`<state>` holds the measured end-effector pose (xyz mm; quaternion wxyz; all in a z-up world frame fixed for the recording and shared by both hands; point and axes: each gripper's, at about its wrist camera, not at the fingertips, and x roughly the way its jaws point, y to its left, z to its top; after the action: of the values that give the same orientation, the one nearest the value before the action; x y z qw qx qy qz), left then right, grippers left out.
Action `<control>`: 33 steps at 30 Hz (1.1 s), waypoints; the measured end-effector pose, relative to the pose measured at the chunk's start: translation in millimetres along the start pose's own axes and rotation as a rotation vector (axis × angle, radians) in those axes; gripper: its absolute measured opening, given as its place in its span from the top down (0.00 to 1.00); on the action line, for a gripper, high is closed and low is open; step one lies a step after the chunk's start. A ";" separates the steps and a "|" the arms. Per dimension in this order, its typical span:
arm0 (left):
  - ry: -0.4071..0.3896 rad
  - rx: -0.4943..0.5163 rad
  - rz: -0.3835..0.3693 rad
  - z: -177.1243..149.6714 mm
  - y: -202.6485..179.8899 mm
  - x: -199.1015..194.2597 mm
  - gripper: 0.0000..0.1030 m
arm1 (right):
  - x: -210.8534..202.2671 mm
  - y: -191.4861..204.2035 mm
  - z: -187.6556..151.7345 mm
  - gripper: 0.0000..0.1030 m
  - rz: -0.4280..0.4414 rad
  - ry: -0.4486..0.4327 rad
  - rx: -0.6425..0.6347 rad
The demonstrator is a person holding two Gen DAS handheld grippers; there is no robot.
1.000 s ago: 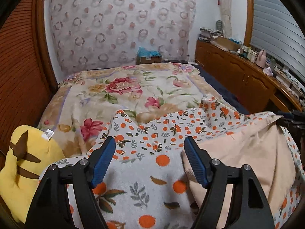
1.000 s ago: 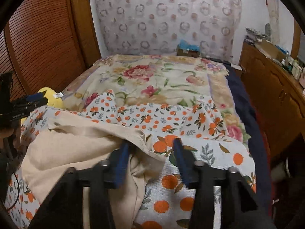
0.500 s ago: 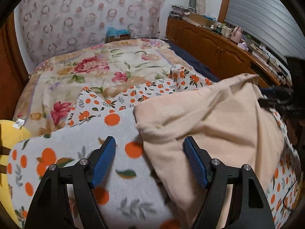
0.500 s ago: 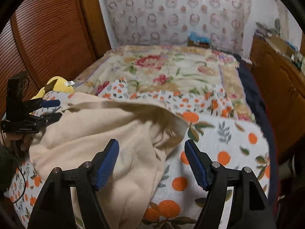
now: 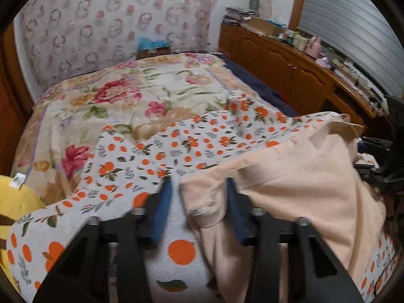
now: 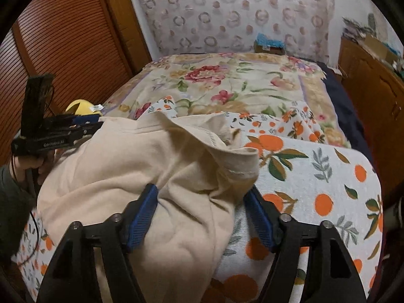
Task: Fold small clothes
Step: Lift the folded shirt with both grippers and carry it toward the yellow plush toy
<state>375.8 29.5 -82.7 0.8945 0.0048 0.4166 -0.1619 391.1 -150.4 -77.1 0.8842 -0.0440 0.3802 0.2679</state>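
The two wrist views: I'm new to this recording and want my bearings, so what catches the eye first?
A crumpled beige garment lies in front on an orange-print blanket, with the right gripper closing around its bunched cloth. The left gripper is closing on the garment's left edge. Behind them spreads a big floral bedspread, with a yellow plush toy at its left edge.
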 end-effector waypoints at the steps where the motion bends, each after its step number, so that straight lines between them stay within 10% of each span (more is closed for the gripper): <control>1: 0.001 -0.003 -0.029 0.3 -0.5 -0.1 0.85 | 1.3 3.1 -1.0 0.65 0.016 -0.001 -0.014; 4: -0.005 -0.007 -0.048 -1.1 -3.8 -4.5 0.91 | 2.2 9.6 -3.2 0.86 0.071 -0.001 -0.047; 20: -0.358 -0.125 0.030 -75.4 0.0 -206.9 0.92 | -81.3 90.5 27.2 0.88 0.178 -0.239 -0.312; 33: -0.417 -0.421 0.249 -185.4 80.9 -253.8 0.92 | 33.1 236.8 103.5 0.88 0.304 -0.155 -0.639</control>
<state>109.3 205.3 -24.3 0.9549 -0.1630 0.2448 0.0410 356.8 95.2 2.9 0.8020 -0.2407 0.2114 0.5042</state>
